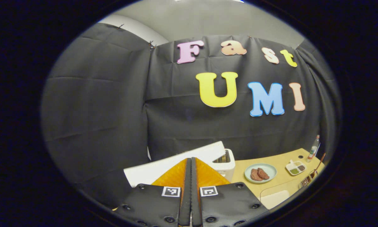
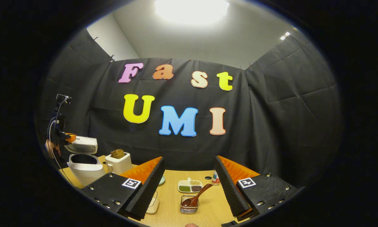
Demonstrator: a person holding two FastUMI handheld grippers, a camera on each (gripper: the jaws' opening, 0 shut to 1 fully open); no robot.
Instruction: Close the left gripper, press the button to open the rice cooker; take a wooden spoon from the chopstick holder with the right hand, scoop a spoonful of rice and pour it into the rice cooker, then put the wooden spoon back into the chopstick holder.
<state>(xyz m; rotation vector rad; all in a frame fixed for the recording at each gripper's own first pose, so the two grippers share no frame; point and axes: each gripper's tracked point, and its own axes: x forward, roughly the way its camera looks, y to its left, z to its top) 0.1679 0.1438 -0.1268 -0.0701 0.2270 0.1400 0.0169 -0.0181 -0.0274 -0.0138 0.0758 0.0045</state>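
Observation:
The white rice cooker [image 2: 83, 168] stands at the table's left end with its lid [image 2: 81, 145] raised. My left gripper [image 2: 66, 137], held by a hand, hovers beside that lid. In the left gripper view, the left gripper [image 1: 191, 160] is shut with nothing between its fingers, and the white lid [image 1: 163, 167] lies just behind the tips. My right gripper [image 2: 189, 189] is open and empty above the table. Below it, a brown wooden spoon [image 2: 196, 195] leans in a small wire chopstick holder [image 2: 189, 206]. A pale container [image 2: 153, 203] sits partly hidden behind one finger.
A white toaster [image 2: 119, 162] holding bread stands right of the cooker. On the wooden table [image 2: 170, 214] are a divided dish [image 2: 190, 186] of grains, a small bottle [image 2: 216, 178] and a pale green plate [image 1: 260, 172] with brown pieces. Black cloth walls the booth.

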